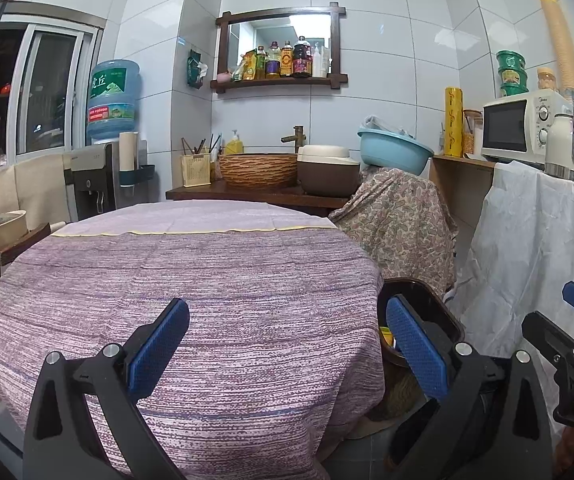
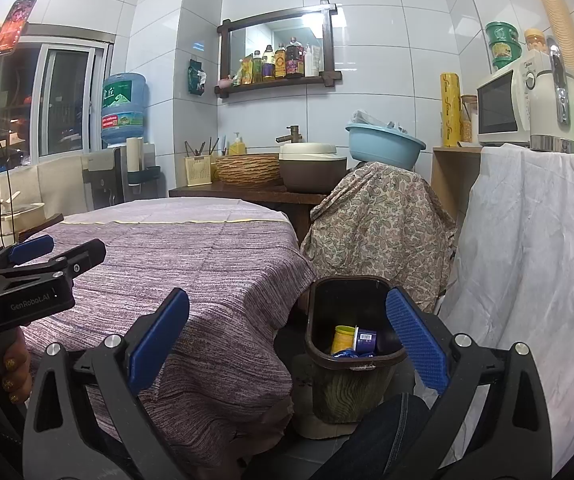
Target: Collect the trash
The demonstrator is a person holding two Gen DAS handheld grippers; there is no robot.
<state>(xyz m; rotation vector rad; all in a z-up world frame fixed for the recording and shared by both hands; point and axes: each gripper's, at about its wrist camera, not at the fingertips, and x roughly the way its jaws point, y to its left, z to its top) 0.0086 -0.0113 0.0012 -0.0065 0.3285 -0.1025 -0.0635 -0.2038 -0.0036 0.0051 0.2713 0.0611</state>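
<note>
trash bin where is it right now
In the right wrist view the trash bin stands on the floor, lower right, between the table and the white sheet.

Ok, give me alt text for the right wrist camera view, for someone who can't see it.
An open right hand-held gripper points at a dark trash bin on the floor beside a round table draped in purple cloth; the bin holds a yellow container and other packaging. The left hand-held gripper shows at the left edge, and a tiled kitchen wall with a mirror shelf lies behind.

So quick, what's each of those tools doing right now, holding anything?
Left tool: open, holding nothing, over the table.
Right tool: open, holding nothing, near the bin.
</note>
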